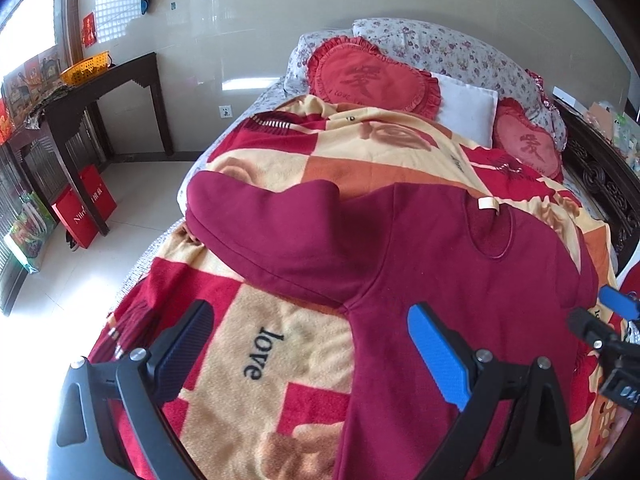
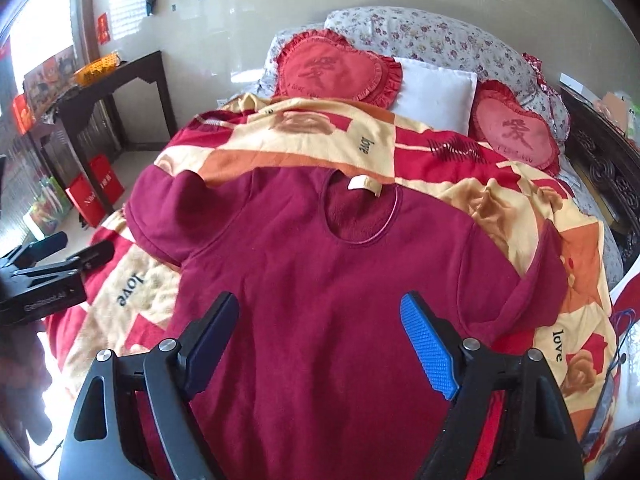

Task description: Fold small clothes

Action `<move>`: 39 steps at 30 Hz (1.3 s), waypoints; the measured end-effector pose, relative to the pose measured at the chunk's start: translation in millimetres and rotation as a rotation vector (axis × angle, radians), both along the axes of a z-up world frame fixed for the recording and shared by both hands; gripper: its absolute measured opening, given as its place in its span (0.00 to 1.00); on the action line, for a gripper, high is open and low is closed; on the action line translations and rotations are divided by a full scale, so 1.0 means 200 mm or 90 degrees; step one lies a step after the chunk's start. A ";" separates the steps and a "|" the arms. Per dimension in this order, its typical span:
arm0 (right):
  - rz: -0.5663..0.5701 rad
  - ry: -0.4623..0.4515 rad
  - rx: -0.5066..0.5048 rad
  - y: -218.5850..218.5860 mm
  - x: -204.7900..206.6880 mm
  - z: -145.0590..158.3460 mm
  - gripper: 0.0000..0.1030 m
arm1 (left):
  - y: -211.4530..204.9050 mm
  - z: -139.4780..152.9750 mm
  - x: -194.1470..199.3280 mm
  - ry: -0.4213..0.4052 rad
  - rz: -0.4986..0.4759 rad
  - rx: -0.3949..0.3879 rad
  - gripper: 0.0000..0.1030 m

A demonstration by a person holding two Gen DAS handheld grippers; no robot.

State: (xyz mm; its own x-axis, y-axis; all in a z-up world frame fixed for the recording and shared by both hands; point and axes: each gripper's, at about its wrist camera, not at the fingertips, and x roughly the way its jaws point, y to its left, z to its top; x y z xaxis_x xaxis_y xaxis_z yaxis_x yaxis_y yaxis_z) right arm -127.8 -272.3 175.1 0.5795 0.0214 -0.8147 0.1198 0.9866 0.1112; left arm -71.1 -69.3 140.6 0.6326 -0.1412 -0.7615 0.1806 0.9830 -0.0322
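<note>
A dark red fleece top (image 2: 320,280) lies flat on the patterned blanket (image 2: 132,300), neckline and cream label (image 2: 364,186) towards the pillows. It also shows in the left wrist view (image 1: 460,280), its left sleeve (image 1: 272,224) spread out to the side. My left gripper (image 1: 312,320) is open and empty, above the blanket and the top's left side below the armpit. My right gripper (image 2: 320,312) is open and empty, above the middle of the top. The right gripper also shows at the right edge of the left wrist view (image 1: 600,312).
The blanket (image 1: 256,360) covers a bed with two red heart cushions (image 2: 332,68), a white pillow (image 2: 436,88) and floral pillows (image 2: 420,36). A dark wooden table (image 1: 100,80) with a yellow basket stands left; red bags (image 1: 84,208) stand on the floor. A carved bed frame (image 2: 612,176) lies right.
</note>
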 end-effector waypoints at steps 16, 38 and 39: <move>-0.065 0.057 0.021 -0.05 0.03 -0.11 0.66 | -0.13 -0.15 0.03 0.017 -0.022 0.001 0.97; -0.076 0.073 0.026 -0.11 0.05 -0.33 0.66 | -0.16 -0.24 0.10 0.041 -0.018 0.017 0.97; -0.075 0.073 0.025 -0.11 0.05 -0.34 0.66 | -0.16 -0.25 0.11 0.042 -0.017 0.016 0.97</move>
